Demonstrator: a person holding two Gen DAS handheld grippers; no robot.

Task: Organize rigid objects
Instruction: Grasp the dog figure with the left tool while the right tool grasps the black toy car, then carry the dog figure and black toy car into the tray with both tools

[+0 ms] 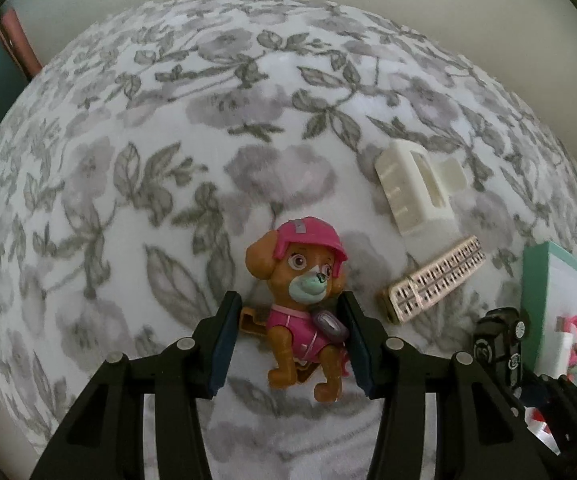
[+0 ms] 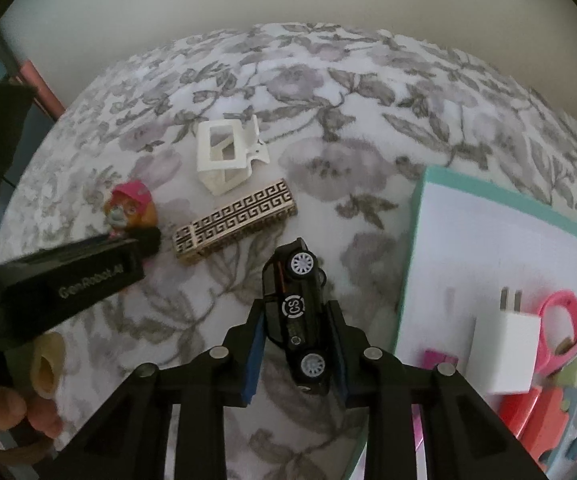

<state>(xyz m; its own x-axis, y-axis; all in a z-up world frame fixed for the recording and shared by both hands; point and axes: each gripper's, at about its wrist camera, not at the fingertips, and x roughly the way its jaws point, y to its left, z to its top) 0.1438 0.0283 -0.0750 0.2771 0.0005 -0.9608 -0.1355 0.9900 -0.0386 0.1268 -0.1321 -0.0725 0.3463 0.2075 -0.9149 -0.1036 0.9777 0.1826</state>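
A toy puppy figure [image 1: 302, 304] with a pink helmet lies on the floral cloth between the fingers of my left gripper [image 1: 290, 340], which stands open around its body; it also shows in the right wrist view [image 2: 128, 210]. My right gripper [image 2: 298, 344] is shut on a black toy car [image 2: 298, 308] turned on its side, held just above the cloth; the car also shows in the left wrist view [image 1: 500, 344]. A white hair claw clip [image 2: 228, 152] and a patterned gold hair clip [image 2: 234, 220] lie on the cloth beyond the car.
A teal-rimmed white box [image 2: 416, 240] at the right holds a white charger plug [image 2: 506, 344], a pink ring-shaped piece [image 2: 564, 320] and several colourful items. The left gripper's black body [image 2: 68, 276] reaches in from the left. The cloth's far edge meets a pale wall.
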